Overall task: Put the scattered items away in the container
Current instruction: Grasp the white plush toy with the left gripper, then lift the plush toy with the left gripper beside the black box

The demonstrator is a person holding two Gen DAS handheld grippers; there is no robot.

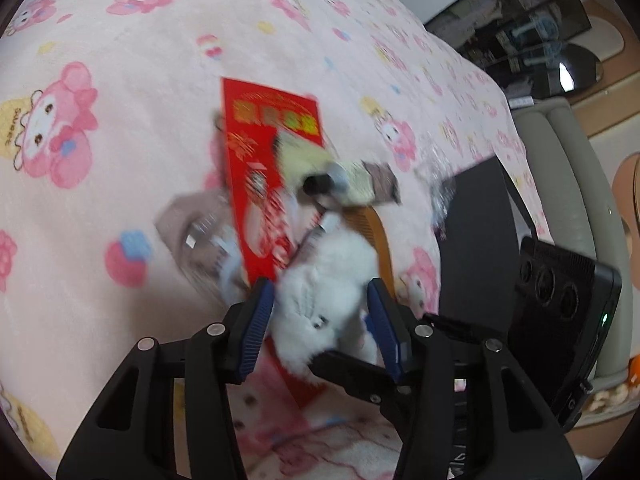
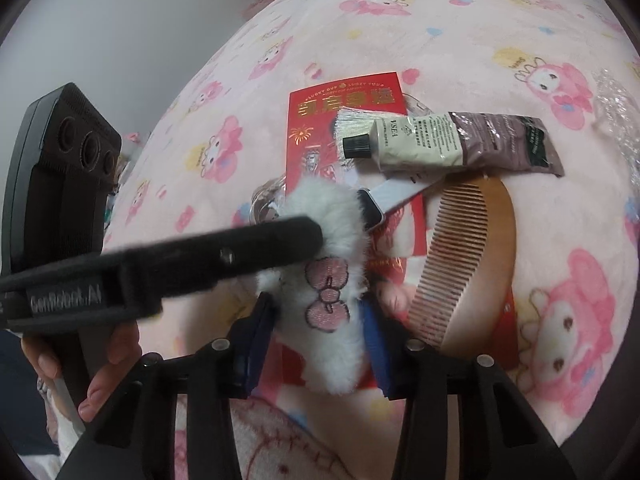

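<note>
A white fluffy pouch with a pink bow (image 2: 324, 280) lies on a pile of items on the pink blanket. My left gripper (image 1: 320, 320) has its blue pads on both sides of the pouch (image 1: 324, 308). My right gripper (image 2: 316, 344) also straddles the pouch's near end. The left gripper's finger (image 2: 208, 256) crosses the right wrist view onto the pouch. A red envelope (image 2: 344, 120), a cream and brown tube (image 2: 448, 144), a wooden comb (image 2: 468, 252) and a small white device (image 2: 384, 200) lie around it. The left wrist view is blurred.
The pink cartoon-print blanket (image 2: 480, 40) covers the bed. The right handle with its black camera block (image 1: 568, 320) stands at the right of the left wrist view. A crinkled clear wrapper (image 2: 616, 112) lies at the far right. A floor and furniture show past the bed edge (image 1: 560, 80).
</note>
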